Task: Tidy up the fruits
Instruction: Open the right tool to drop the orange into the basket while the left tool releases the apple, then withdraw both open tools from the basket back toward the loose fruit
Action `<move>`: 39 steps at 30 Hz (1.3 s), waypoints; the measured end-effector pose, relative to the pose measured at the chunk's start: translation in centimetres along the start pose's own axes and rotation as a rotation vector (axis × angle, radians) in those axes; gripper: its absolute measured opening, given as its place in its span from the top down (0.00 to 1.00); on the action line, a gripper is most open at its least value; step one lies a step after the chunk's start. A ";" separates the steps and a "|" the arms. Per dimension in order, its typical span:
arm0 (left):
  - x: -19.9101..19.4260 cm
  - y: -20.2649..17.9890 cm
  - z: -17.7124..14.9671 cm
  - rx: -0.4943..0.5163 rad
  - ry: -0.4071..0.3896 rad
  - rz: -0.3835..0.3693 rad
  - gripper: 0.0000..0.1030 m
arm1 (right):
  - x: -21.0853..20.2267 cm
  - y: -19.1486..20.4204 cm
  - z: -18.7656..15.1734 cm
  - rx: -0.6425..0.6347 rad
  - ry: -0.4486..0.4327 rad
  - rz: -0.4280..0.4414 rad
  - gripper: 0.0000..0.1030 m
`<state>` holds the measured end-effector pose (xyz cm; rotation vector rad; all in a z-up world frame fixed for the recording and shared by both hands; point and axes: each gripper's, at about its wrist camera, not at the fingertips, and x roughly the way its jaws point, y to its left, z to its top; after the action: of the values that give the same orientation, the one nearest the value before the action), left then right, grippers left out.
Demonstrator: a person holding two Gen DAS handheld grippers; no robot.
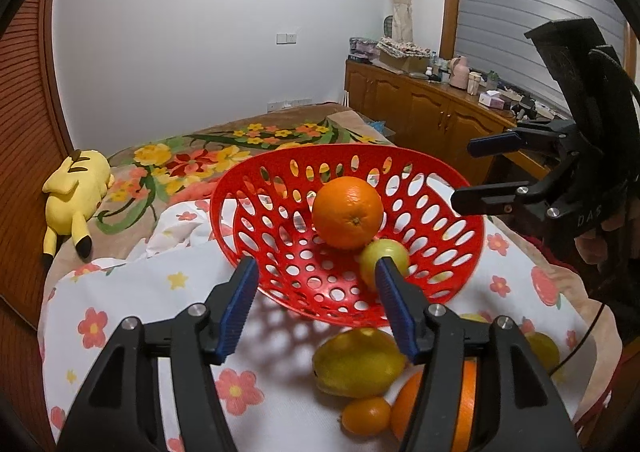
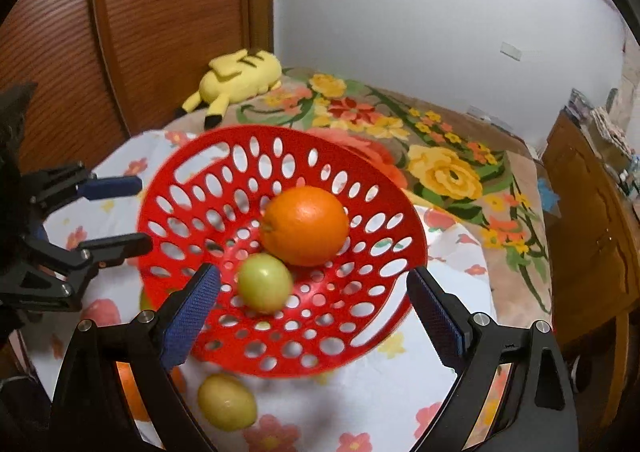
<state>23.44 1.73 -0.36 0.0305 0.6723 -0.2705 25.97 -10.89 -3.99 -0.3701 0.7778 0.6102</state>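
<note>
While you hold both claws spread apart and empty, the red basket (image 1: 460,220) sits on the flowered cloth (image 1: 168,292) between them. Your left claw (image 1: 316,306) hangs at the basket's near rim, its fingers parted over the rim. Your right claw (image 2: 314,316) likewise straddles the basket's near edge, opened wide with nothing gripped. Inside the basket, a large orange (image 2: 306,226) rests near the middle, and a small green fruit (image 2: 265,283) touches it on your side. Outside the basket, just beside its near rim, a yellow lemon (image 1: 358,362) lies on the cloth, with a small orange fruit (image 1: 366,415) touching it and another orange (image 1: 404,408) partly hidden behind your left claw's finger. Beyond the basket, a yellow plush toy (image 2: 240,82) lies on the bed.
</note>
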 end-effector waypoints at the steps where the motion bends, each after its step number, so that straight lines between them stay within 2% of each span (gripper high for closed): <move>1: -0.4 -0.1 -0.1 0.000 -0.004 -0.001 0.40 | -0.5 0.1 -0.2 0.007 -0.009 -0.003 0.07; 13: -3.9 -1.7 -1.8 0.000 -0.036 -0.036 0.35 | -5.1 1.3 -3.3 0.091 -0.091 -0.009 0.07; 25: -7.3 -3.4 -5.4 -0.017 -0.037 -0.054 0.34 | -8.5 3.4 -10.2 0.196 -0.141 -0.017 0.07; 32: -7.6 -3.9 -8.4 -0.044 -0.002 -0.063 0.34 | -8.7 4.7 -14.3 0.249 -0.168 -0.003 0.09; 39: -6.3 -4.5 -11.2 -0.043 0.052 -0.065 0.34 | -7.2 5.1 -17.1 0.286 -0.132 0.016 0.10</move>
<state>10.70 0.17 -5.01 -0.0259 0.7319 -0.3189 9.54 -18.62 -10.38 -0.0606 0.7298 0.5242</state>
